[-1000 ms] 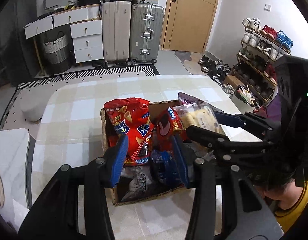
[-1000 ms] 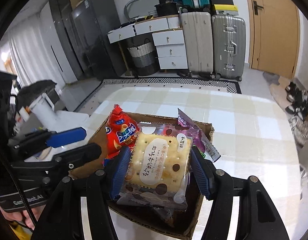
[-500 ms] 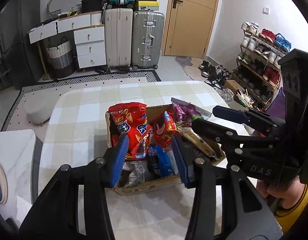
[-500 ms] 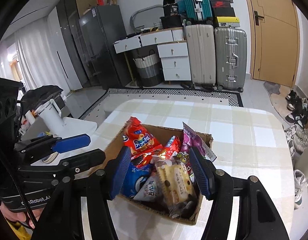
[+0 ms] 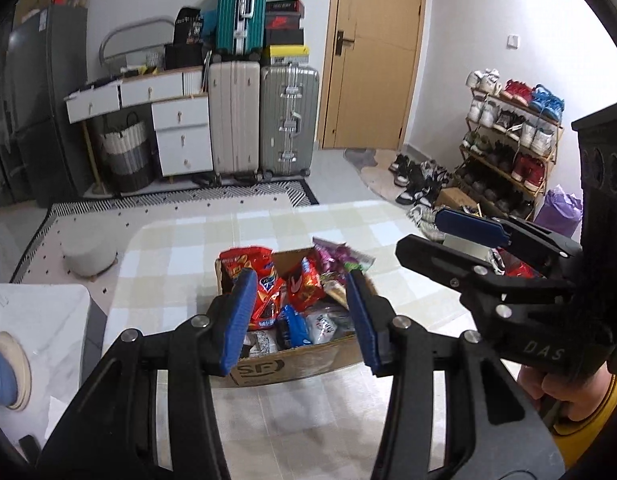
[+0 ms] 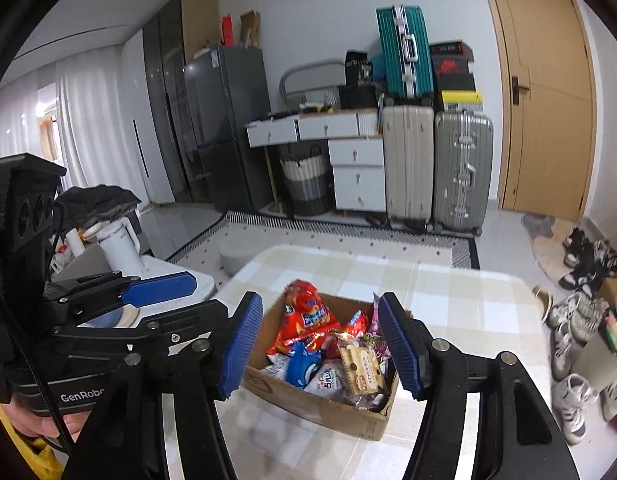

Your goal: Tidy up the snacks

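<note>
Above the snack box [image 6: 320, 404], both jaws grasping nothing.
We hold the left gripper [image 5: 304, 316], jaws opening, and right gripper [image 6: 320, 344], released, over the bench [image 5: 292, 432]; the packing looks finished, withdrawal next.

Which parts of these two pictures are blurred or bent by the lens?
Left wrist view: door frame bows, corners go black, cardboard box fairly sharp. Right wrist view: table edge and the box's snacks are smeared, suitcases lean, white glare at the curtains.
</note>
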{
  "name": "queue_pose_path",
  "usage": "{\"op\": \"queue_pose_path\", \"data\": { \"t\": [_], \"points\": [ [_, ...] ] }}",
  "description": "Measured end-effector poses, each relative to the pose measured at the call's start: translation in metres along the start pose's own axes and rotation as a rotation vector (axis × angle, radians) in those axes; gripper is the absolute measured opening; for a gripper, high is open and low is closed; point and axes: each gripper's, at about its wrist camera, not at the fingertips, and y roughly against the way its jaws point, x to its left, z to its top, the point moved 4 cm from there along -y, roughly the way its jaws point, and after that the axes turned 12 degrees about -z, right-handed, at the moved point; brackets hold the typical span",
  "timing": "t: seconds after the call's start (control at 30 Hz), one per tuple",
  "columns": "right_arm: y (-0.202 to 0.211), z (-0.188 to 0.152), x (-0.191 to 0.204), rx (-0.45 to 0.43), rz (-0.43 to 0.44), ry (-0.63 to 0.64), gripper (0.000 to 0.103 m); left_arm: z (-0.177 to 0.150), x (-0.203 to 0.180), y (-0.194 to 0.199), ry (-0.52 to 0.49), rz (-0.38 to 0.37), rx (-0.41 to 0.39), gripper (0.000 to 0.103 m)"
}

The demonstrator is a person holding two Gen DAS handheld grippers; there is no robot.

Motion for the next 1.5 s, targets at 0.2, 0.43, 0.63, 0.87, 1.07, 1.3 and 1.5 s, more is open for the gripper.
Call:
{"op": "queue_pose_path", "data": {
  "t": [0.2,0.43,0.63,0.87,1.07,1.3,1.5],
  "points": [
    [0.066,0.002,0.001,-0.102,-0.006,-0.019,0.085,0.003,-0.029,0.078,-0.007,0.010,-0.106,0.073],
    [0.139,-0.003,0.003,-0.233,-0.017,-0.014,0.100,-0.009,-0.049,0.169,-0.005,0.029,-0.198,0.086],
    [0.185,-0.012,0.006,-0.325,-0.010,-0.013,0.102,-0.023,-0.053,0.237,0.001,0.092,-0.286,0.103],
    [0.207,-0.047,0.007,-0.383,-0.046,0.006,0.102,-0.066,-0.057,0.300,-0.026,0.148,-0.392,0.103],
    [0.194,-0.075,-0.007,-0.414,-0.056,-0.011,0.102,-0.105,-0.038,0.295,0.014,0.178,-0.442,0.103],
    [0.150,-0.113,-0.027,-0.398,-0.099,-0.036,0.102,-0.148,-0.016,0.212,-0.064,0.305,-0.398,0.103],
    [0.098,-0.153,-0.052,-0.362,-0.132,-0.098,0.102,-0.174,0.010,0.125,-0.062,0.352,-0.337,0.103]
  ]
}}
